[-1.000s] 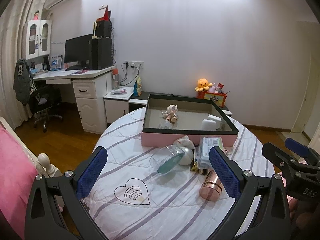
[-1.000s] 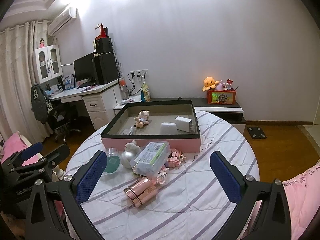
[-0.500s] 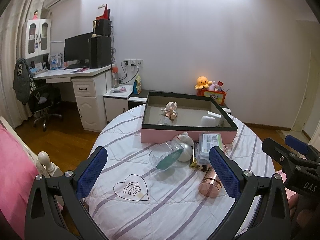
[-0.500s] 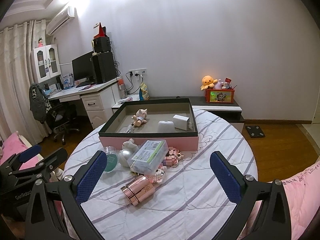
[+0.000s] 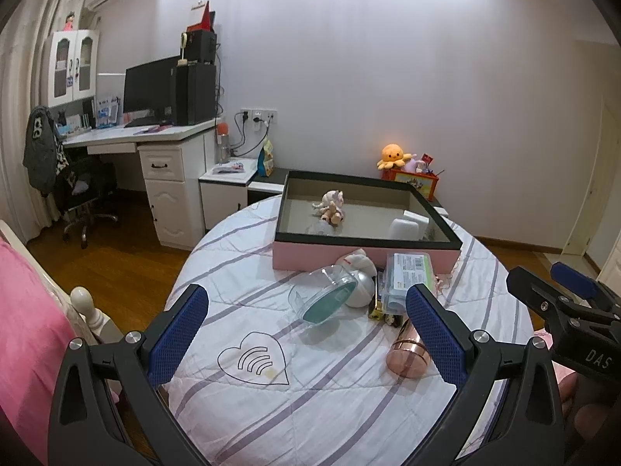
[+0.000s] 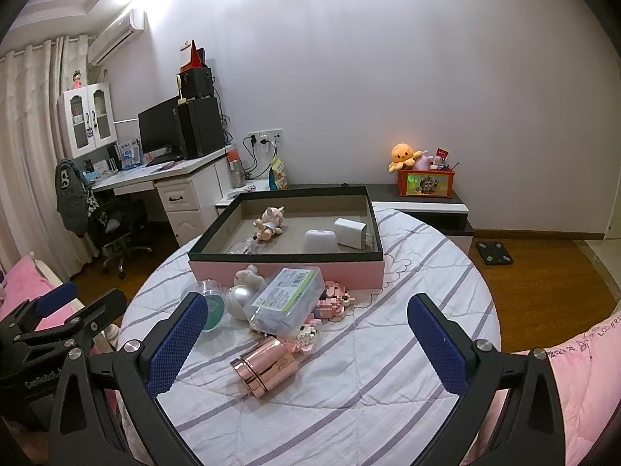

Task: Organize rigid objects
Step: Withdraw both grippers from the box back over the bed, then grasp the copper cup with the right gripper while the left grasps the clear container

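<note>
A pink box with a black rim (image 5: pixel 366 260) (image 6: pixel 287 270) stands at the far side of the round table and holds a small doll (image 6: pixel 268 222) and two white blocks (image 6: pixel 350 227). In front of it lie a clear jar with a teal lid (image 5: pixel 324 298) (image 6: pixel 211 303), a silver ball (image 6: pixel 240 302), a clear plastic case (image 6: pixel 287 299) (image 5: pixel 407 277), pink brick toys (image 6: pixel 333 299) and a rose-gold cylinder (image 6: pixel 264 365) (image 5: pixel 407 355). My left gripper (image 5: pixel 306 330) is open and empty above the near table edge. My right gripper (image 6: pixel 306 334) is open and empty, held over the cylinder.
The table has a white cover with grey stripes (image 6: pixel 368 369). A desk with a monitor (image 5: pixel 151 85) and a chair (image 5: pixel 83 194) stand at the left. A low cabinet with an orange plush toy (image 6: pixel 403 155) is behind the table. Pink bedding (image 6: pixel 582 369) lies at the right.
Both grippers have drawn back and up a little from the table; the objects look slightly farther away. Nothing on the table has moved.
</note>
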A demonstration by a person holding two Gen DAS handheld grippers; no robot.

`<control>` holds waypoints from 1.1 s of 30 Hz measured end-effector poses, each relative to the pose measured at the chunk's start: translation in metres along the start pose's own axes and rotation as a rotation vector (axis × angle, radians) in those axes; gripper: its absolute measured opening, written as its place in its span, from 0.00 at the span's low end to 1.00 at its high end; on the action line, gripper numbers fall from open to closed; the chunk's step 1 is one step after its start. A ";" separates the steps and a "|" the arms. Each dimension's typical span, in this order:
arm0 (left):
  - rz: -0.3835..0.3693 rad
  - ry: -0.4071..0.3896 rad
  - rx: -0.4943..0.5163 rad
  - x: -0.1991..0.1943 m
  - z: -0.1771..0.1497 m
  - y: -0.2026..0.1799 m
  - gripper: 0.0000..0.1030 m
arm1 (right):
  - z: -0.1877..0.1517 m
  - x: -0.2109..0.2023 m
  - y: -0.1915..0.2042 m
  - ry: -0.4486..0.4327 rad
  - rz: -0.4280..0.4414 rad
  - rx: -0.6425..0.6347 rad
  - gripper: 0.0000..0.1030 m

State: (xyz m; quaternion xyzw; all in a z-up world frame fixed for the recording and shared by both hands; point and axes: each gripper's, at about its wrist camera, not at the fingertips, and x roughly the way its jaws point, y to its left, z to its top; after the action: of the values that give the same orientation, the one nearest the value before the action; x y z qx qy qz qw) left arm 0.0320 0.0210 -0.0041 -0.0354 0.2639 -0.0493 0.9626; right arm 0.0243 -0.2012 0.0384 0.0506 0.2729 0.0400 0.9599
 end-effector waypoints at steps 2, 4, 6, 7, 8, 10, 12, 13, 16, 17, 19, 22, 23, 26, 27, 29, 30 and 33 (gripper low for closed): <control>0.001 0.014 -0.003 0.005 0.000 0.002 1.00 | -0.003 0.005 -0.001 0.016 0.001 0.000 1.00; 0.003 0.031 -0.008 0.011 -0.003 0.004 1.00 | -0.005 0.011 -0.002 0.031 0.003 -0.003 1.00; 0.001 0.047 -0.013 0.017 -0.006 0.006 1.00 | -0.010 0.018 -0.001 0.055 0.011 -0.011 1.00; 0.002 0.056 -0.015 0.020 -0.009 0.007 1.00 | -0.015 0.025 -0.001 0.076 0.017 -0.020 1.00; 0.005 0.068 -0.016 0.025 -0.012 0.008 1.00 | -0.018 0.030 -0.001 0.094 0.020 -0.026 1.00; 0.009 0.092 -0.019 0.033 -0.016 0.010 1.00 | -0.029 0.044 0.001 0.145 0.032 -0.042 1.00; 0.012 0.116 -0.021 0.042 -0.021 0.012 1.00 | -0.037 0.054 0.002 0.178 0.046 -0.051 1.00; 0.014 0.129 -0.023 0.047 -0.023 0.013 1.00 | -0.041 0.059 0.003 0.195 0.052 -0.057 1.00; 0.012 0.158 -0.032 0.059 -0.029 0.016 1.00 | -0.051 0.075 0.006 0.236 0.053 -0.081 1.00; 0.011 0.164 -0.031 0.062 -0.030 0.016 1.00 | -0.054 0.081 0.006 0.244 0.064 -0.084 1.00; 0.015 0.181 -0.024 0.070 -0.032 0.015 1.00 | -0.054 0.086 0.007 0.241 0.099 -0.075 1.00; 0.017 0.197 -0.015 0.079 -0.035 0.012 1.00 | -0.054 0.093 0.015 0.247 0.104 -0.116 1.00; 0.018 0.200 -0.012 0.081 -0.035 0.012 1.00 | -0.056 0.096 0.017 0.258 0.112 -0.127 1.00; 0.024 0.202 -0.006 0.085 -0.034 0.013 1.00 | -0.059 0.105 0.020 0.268 0.134 -0.127 0.95; 0.025 0.205 -0.005 0.088 -0.034 0.014 1.00 | -0.059 0.107 0.019 0.268 0.150 -0.124 0.92; 0.025 0.207 0.000 0.093 -0.033 0.015 1.00 | -0.059 0.110 0.021 0.262 0.202 -0.120 0.70; 0.029 0.208 0.006 0.095 -0.032 0.014 1.00 | -0.059 0.109 0.023 0.258 0.219 -0.129 0.64; 0.026 0.213 0.030 0.106 -0.027 0.012 1.00 | -0.058 0.109 0.029 0.256 0.224 -0.153 0.57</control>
State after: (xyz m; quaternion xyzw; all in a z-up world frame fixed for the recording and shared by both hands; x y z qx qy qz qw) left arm 0.1094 0.0195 -0.0816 -0.0123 0.3642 -0.0442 0.9302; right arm 0.0845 -0.1569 -0.0644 0.0019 0.3819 0.1733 0.9078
